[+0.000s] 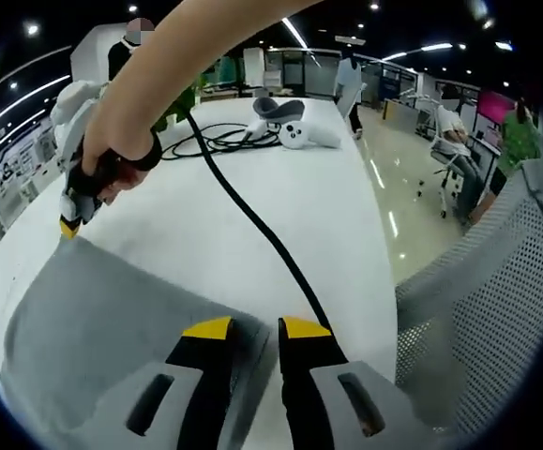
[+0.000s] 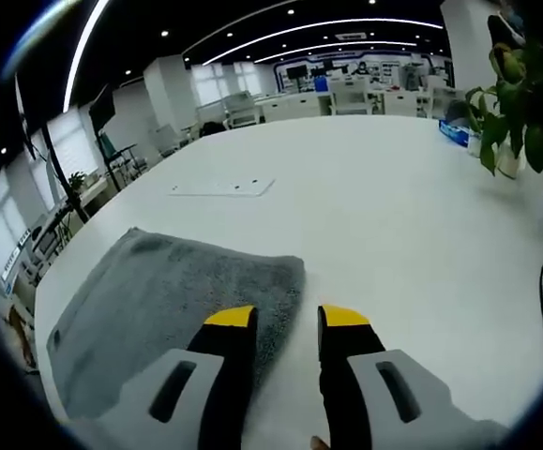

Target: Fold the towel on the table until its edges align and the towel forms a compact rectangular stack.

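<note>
- The grey towel (image 2: 173, 309) lay flat on the white table (image 2: 393, 206), near the table's edge, already looking doubled into a rectangle with one thick folded edge.
- In the left gripper view the towel (image 1: 102, 328) spread from that view's own jaws toward the other gripper.
- The left gripper (image 1: 254, 328) held its yellow-tipped jaws spread a little, one tip over the towel's edge and one over bare table; nothing was pinched.
- The right gripper (image 2: 287, 317) was likewise parted and empty, one tip above the towel's corner and one over the table. Seen from the left gripper view, the right gripper (image 1: 69, 225) touched down at the towel's far corner, held in a person's hand (image 1: 112, 159).
- Judged step: taking the two corners of one edge for a further fold. To do it well, each jaw pair should straddle both layers at the corner, close fully, then lift evenly so the edges meet squarely.
- A black cable (image 1: 252, 220) ran across the table beside the towel toward a white controller (image 1: 294, 136); a mesh chair (image 1: 477, 319) stood alongside.
</note>
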`<state>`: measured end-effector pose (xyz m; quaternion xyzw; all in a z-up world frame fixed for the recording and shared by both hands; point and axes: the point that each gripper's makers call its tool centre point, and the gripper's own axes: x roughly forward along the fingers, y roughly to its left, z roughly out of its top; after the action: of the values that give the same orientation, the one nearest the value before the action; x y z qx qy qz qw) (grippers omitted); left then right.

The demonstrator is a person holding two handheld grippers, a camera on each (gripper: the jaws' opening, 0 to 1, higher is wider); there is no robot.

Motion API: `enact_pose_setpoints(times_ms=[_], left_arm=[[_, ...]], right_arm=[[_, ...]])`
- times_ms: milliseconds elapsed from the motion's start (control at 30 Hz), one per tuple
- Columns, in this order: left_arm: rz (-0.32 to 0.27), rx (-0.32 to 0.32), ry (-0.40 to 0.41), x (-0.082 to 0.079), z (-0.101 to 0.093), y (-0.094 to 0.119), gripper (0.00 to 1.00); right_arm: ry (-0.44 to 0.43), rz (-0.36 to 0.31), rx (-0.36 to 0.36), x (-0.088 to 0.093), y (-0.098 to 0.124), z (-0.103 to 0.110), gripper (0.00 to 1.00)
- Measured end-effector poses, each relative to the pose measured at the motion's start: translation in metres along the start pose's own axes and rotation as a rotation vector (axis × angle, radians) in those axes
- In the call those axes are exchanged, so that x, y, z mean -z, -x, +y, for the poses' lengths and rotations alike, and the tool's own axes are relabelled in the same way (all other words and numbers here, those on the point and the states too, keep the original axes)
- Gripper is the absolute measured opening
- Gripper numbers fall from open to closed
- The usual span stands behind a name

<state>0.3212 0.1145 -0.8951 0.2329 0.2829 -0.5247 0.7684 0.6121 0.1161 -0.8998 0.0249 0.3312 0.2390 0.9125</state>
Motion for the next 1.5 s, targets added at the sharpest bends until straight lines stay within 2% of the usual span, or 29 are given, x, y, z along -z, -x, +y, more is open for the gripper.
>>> enact_pose_setpoints(times_ms=[267,500,867,967,1100,1233,1400,1500], left_arm=[[0.018,0.007,0.040,0.004,-0.002,-0.006,0.18],[0.046,-0.023,0.086,0.012,-0.004,-0.010,0.15],[0.052,-0.031,0.088,0.012,0.000,-0.011,0.12],[0.053,-0.041,0.079,0.012,0.001,-0.011,0.09],[0.055,-0.051,0.050,0.013,0.000,-0.011,0.09],[0.056,-0.075,0.027,0.013,0.003,-0.011,0.06],[0.055,-0.073,0.027,0.013,0.004,-0.011,0.04],[0.045,-0.046,0.068,0.012,0.005,-0.008,0.04]], right_arm=[[0.009,-0.023,0.014,-0.004,-0.006,-0.002,0.22],[0.000,-0.041,0.034,-0.006,-0.016,-0.006,0.19],[-0.024,-0.053,0.039,-0.009,-0.018,0.000,0.16],[0.003,-0.041,0.033,-0.006,-0.019,0.004,0.13],[0.177,-0.065,0.000,-0.006,-0.017,0.015,0.02],[0.135,-0.074,-0.001,-0.007,-0.018,0.011,0.02],[0.105,-0.066,-0.008,-0.008,-0.017,0.011,0.01],[0.022,-0.081,-0.012,-0.009,-0.017,0.010,0.00]])
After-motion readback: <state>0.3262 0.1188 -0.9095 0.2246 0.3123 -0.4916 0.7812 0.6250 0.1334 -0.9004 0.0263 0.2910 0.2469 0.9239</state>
